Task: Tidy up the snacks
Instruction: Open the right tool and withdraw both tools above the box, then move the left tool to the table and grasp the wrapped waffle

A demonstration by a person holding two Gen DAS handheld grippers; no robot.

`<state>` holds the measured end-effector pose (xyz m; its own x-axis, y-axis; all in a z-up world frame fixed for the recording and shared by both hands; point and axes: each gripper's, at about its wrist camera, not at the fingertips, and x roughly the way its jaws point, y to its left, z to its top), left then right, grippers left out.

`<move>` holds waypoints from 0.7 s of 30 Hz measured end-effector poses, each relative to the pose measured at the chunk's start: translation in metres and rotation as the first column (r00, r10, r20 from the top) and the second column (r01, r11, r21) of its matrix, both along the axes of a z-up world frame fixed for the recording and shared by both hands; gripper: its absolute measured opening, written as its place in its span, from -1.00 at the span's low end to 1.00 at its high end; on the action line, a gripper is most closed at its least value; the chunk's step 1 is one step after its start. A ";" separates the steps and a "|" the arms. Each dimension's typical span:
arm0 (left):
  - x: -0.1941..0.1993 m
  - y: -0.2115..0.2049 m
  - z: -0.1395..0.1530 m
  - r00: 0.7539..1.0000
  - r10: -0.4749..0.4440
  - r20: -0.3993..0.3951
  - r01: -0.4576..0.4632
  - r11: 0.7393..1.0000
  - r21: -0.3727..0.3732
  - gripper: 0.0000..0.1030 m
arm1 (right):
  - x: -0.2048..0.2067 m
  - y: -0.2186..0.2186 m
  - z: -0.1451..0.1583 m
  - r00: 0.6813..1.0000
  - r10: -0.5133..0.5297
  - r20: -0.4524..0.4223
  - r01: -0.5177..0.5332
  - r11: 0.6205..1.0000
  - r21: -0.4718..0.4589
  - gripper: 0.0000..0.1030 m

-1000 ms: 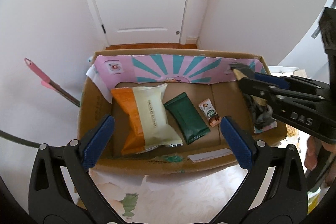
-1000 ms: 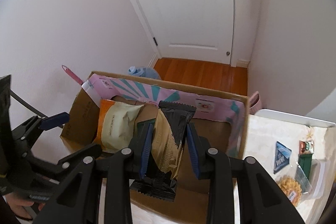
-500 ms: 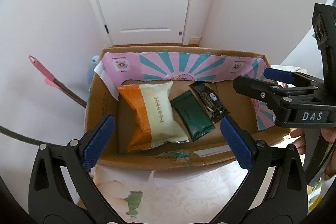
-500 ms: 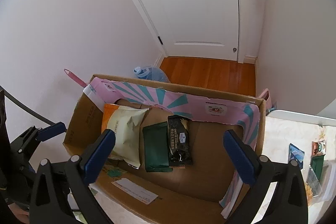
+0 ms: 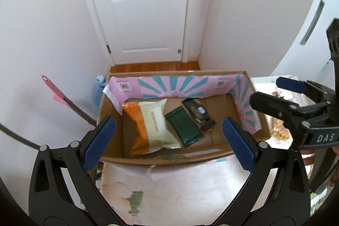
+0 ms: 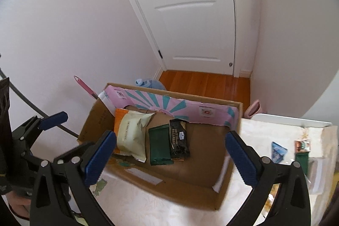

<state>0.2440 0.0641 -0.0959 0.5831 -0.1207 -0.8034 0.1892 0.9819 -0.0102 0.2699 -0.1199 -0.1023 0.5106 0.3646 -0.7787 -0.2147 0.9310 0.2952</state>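
An open cardboard box (image 5: 110,154) (image 6: 222,196) with a pink and teal liner sits on the table. Inside lie an orange and cream bag (image 5: 154,124) (image 6: 130,132), a dark green packet (image 5: 183,125) (image 6: 159,146) and a black snack packet (image 5: 199,114) (image 6: 178,140) that partly overlaps the green one. My left gripper (image 5: 167,143) is open and empty, above the box's near edge. My right gripper (image 6: 169,158) is open and empty above the box; it also shows in the left wrist view (image 5: 296,103).
More snacks lie right of the box: a blue packet (image 6: 278,151), a green packet (image 6: 302,160) and a small printed one (image 6: 303,144). A white door (image 5: 146,5), wood floor (image 6: 203,84), a pink-handled tool (image 5: 63,96) and a blue bottle (image 6: 148,84) stand behind.
My right gripper opened and dropped the black packet into the box beside the green packet, then drew back to the right. My left gripper pulled back and up a little.
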 end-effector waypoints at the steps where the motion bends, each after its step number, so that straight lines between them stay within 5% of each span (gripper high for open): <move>1: -0.007 -0.004 0.005 1.000 0.008 0.012 -0.008 1.000 -0.001 0.95 | -0.007 -0.005 0.007 1.000 -0.003 0.018 0.003 1.000 -0.001 0.98; 15: -0.091 -0.099 0.033 0.997 0.007 0.078 -0.003 0.999 -0.048 0.96 | -0.111 -0.110 0.073 0.984 -0.010 0.180 0.020 0.998 -0.054 0.98; 21: -0.122 -0.154 0.026 0.997 -0.032 0.070 0.036 0.998 -0.051 0.96 | -0.152 -0.167 0.079 0.975 -0.051 0.214 0.069 0.994 -0.079 0.98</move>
<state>0.1218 -0.0896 -0.0702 0.6317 -0.1824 -0.7535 0.2247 0.9733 -0.0471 0.1175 -0.2869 -0.0234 0.6863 0.2650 -0.6773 -0.2065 0.9639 0.1679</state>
